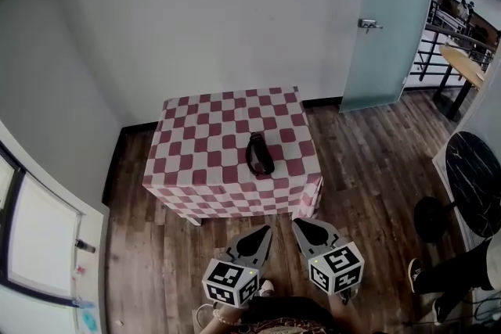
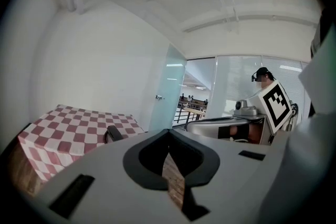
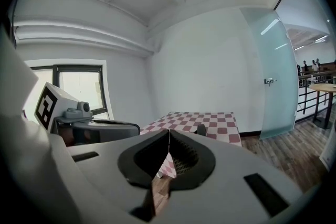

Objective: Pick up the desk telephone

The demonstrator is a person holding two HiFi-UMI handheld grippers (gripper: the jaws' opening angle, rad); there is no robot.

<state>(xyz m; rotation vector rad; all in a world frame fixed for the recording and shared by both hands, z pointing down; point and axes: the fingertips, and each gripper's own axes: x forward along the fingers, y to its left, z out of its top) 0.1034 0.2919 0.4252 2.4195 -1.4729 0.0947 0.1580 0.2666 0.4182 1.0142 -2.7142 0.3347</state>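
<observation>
Desk telephone (image 1: 259, 154): small and dark from the head view, probably only the handset, lying front-of-centre on the checkered desk (image 1: 196, 129). Left claw (image 1: 264, 231) and right claw (image 1: 300, 224): both closed tip to tip, nothing between them. They hang side by side over the wood floor (image 1: 368, 160), short of the desk's near edge.

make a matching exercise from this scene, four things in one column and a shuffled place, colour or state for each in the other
Things
1. desk telephone
2. table
3. door
4. left tongs

Descriptions
A. frosted pale green glass, right of the white wall
B. black, lying on the checked cloth
C. shut, empty, over the wood floor short of the table
D. covered in red and white checks

Pairs: 1-B, 2-D, 3-A, 4-C
</observation>
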